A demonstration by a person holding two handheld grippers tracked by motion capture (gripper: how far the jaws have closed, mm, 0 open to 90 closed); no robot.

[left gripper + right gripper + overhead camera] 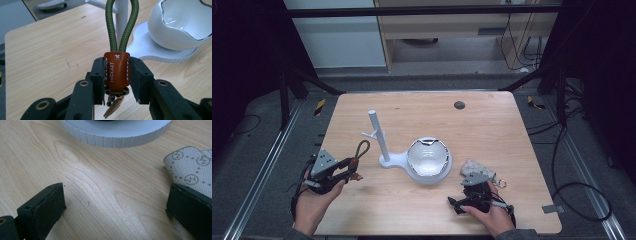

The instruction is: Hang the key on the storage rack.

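Pale wood forms the worktop [492, 125], on which a white key stand [377, 135] with a side peg rises beside its white bowl [428, 156], seemingly empty. Left of the stand, the left hand-held gripper [116, 75] is clamped on a keychain [117, 72], its green loop aimed at the peg. Right of the bowl, the right hand-held gripper [117, 212] is held open beside a patterned pouch [192, 167].

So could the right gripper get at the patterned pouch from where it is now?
Probably yes: the right gripper is open and low over the table, with the patterned pouch beside one jaw and nothing between them.
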